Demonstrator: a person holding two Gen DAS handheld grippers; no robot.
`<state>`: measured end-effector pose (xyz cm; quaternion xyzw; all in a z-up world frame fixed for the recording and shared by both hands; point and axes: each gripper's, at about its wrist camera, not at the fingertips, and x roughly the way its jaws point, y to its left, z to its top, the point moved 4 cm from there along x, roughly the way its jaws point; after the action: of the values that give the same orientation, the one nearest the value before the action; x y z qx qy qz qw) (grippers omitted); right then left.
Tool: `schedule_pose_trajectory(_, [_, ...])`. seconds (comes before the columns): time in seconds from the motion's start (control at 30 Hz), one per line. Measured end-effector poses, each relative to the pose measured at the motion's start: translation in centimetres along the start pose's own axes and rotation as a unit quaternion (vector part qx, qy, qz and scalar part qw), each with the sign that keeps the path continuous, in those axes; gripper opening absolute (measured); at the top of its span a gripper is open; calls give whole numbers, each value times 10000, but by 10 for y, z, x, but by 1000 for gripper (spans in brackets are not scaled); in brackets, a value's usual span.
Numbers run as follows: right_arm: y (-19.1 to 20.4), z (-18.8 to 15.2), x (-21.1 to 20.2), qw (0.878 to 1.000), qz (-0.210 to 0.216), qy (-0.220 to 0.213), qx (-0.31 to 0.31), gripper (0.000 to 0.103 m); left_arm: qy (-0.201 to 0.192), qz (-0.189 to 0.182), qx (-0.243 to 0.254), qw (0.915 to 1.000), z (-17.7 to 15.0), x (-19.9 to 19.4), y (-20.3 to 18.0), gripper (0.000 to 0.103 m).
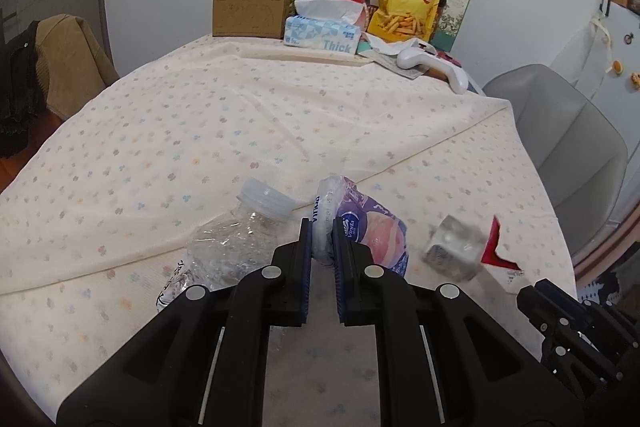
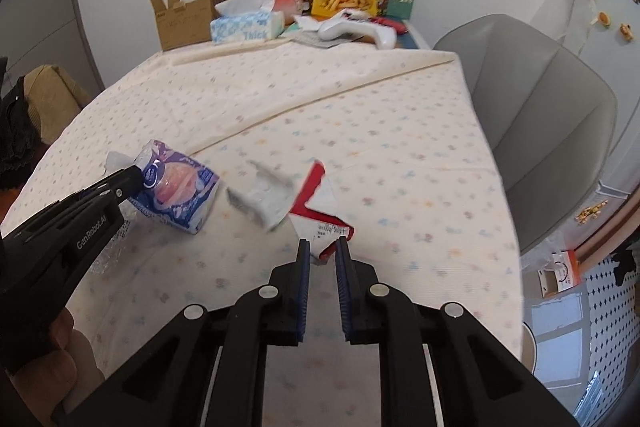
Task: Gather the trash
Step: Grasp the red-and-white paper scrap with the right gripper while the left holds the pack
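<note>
My left gripper is shut on the end of a purple Vinda tissue pack, which also shows in the right wrist view with the left gripper at its left end. A crushed clear plastic bottle with a white cap lies just left of it. A blurred white torn packet lies between the pack and a red-and-white wrapper. My right gripper has its jaws a little apart around the wrapper's near edge; whether they pinch it is unclear.
The table has a flowered cloth. At its far end stand a cardboard box, a tissue box, a yellow snack bag and a white handheld device. A grey chair stands to the right.
</note>
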<state>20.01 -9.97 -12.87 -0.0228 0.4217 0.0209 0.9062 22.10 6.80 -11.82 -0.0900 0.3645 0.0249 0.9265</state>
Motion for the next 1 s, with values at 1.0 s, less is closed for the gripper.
schedule_pose_trajectory(1.0, [-126,-49,-138,9901,-808,-826,799,14,-688,-793,857,9908,-24,-112,-136,10])
